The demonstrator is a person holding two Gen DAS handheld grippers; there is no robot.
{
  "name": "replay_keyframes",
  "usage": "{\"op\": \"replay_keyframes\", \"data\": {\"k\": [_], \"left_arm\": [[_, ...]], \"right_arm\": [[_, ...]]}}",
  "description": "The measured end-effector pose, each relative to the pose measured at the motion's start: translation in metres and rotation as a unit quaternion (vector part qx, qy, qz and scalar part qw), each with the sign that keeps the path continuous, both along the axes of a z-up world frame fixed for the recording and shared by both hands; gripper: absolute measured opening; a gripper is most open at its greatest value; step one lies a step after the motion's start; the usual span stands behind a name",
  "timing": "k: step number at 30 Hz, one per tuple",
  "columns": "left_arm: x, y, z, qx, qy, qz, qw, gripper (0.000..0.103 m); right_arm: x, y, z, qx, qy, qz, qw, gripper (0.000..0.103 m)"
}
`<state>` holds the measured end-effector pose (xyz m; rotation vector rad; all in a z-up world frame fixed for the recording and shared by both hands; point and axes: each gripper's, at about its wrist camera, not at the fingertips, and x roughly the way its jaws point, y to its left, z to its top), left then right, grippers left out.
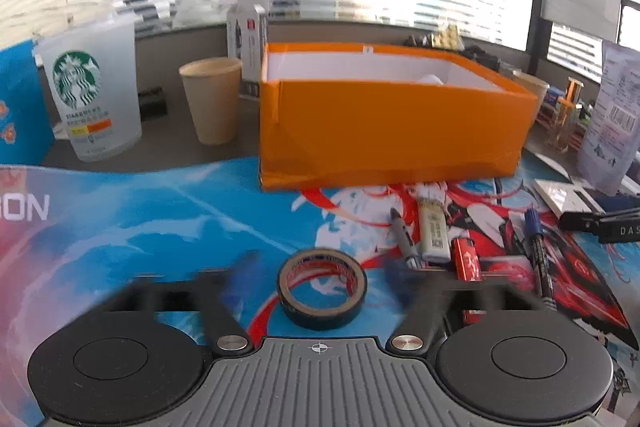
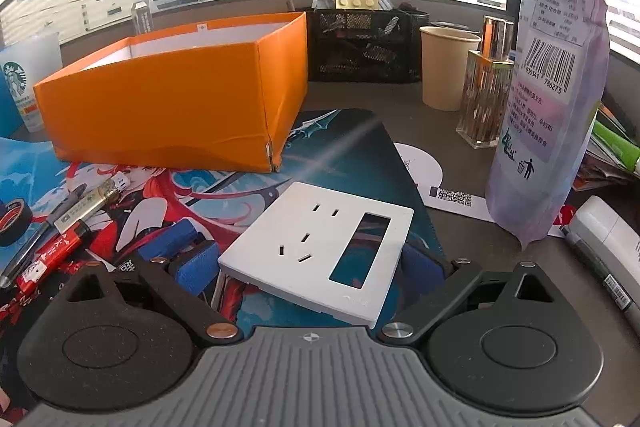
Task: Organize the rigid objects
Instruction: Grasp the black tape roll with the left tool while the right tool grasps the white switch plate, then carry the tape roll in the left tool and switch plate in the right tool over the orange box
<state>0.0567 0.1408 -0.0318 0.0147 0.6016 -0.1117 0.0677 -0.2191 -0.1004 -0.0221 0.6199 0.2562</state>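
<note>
A black tape roll (image 1: 322,289) lies flat on the printed mat between the blurred blue fingers (image 1: 240,279) of my left gripper (image 1: 320,277), which is open around it. My right gripper (image 2: 312,261) is shut on a white socket faceplate (image 2: 324,249), held tilted a little above the mat. An open orange box (image 1: 384,115) stands on the mat behind; it also shows in the right wrist view (image 2: 172,107). Markers (image 1: 404,239), a white lighter (image 1: 434,231) and a red lighter (image 1: 466,259) lie right of the tape.
A Starbucks cup (image 1: 90,95) and a paper cup (image 1: 212,101) stand left of the box. A purple spouted pouch (image 2: 548,87), a perfume bottle (image 2: 486,95), a paper cup (image 2: 446,67) and a black mesh organiser (image 2: 364,45) stand at right.
</note>
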Motion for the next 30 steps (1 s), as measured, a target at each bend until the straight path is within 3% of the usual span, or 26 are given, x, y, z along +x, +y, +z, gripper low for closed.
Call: {"op": "replay_keyframes", "data": {"k": [2, 5, 7, 9, 11, 20, 30], "left_arm": [[-0.003, -0.002, 0.003, 0.002, -0.014, -0.009, 0.9999, 0.094], [0.002, -0.007, -0.001, 0.019, -0.002, -0.005, 0.9998, 0.094], [0.010, -0.002, -0.010, 0.009, 0.018, 0.004, 0.9998, 0.091], [0.016, 0.005, -0.020, -0.010, 0.039, 0.012, 0.9991, 0.066], [0.014, 0.001, -0.023, 0.018, 0.018, 0.019, 0.9995, 0.054], [0.009, 0.001, -0.013, -0.010, 0.012, 0.013, 0.9998, 0.053], [-0.004, -0.003, 0.030, -0.029, -0.033, 0.000, 0.9990, 0.053]], "right_arm": [[0.000, 0.000, 0.000, -0.001, 0.000, -0.001, 1.000, 0.096], [0.001, -0.003, -0.001, 0.003, 0.003, -0.004, 1.000, 0.096], [0.001, -0.003, -0.002, 0.006, 0.004, -0.004, 1.000, 0.096], [0.001, -0.003, -0.002, 0.005, 0.004, -0.003, 1.000, 0.096], [0.001, -0.004, -0.002, 0.006, 0.003, -0.005, 1.000, 0.096], [-0.004, -0.008, 0.011, 0.019, -0.014, -0.005, 1.000, 0.096], [-0.025, -0.005, 0.049, 0.044, -0.063, 0.017, 0.997, 0.096]]}}
